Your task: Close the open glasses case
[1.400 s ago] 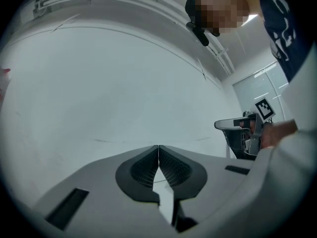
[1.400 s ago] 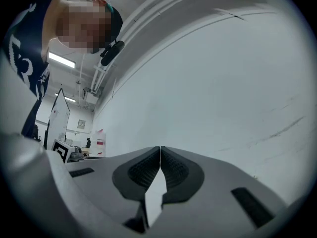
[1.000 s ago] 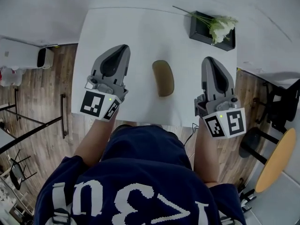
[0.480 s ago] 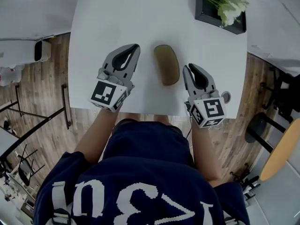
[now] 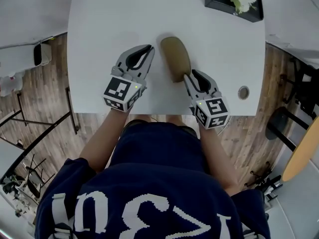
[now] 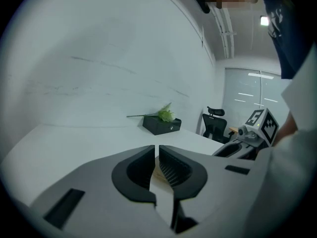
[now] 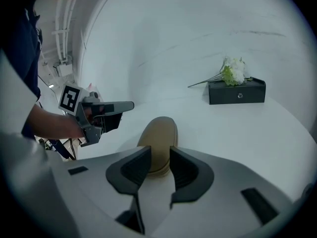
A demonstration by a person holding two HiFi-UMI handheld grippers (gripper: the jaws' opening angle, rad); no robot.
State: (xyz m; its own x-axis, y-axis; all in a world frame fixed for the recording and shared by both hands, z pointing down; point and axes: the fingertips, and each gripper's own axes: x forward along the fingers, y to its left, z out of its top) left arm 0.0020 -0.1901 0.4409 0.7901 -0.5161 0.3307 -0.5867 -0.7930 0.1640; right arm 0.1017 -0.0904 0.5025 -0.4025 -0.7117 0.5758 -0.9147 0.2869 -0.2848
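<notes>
A tan oval glasses case point(image 5: 174, 58) lies on the white table point(image 5: 109, 24), long axis running away from me. Its lid sits low over the base, with a seam at the near end point(image 7: 159, 138). My right gripper point(image 5: 187, 75) is at the case's near end. Its jaws are opening, and that end shows in the gap between them point(image 7: 159, 155) with the pads apart from it. My left gripper point(image 5: 149, 48) hangs just left of the case, jaws shut and empty point(image 6: 155, 150). A sliver of the case point(image 6: 155, 172) shows behind its tips.
A black box with white flowers point(image 5: 233, 1) stands at the table's far right corner. A round grommet point(image 5: 243, 92) sits near the front right edge. The table's front edge runs just under both grippers. An office chair point(image 6: 214, 120) stands beyond the table.
Both grippers have come down to the table and drawn in beside the case. The right gripper's jaws have gone from shut to apart.
</notes>
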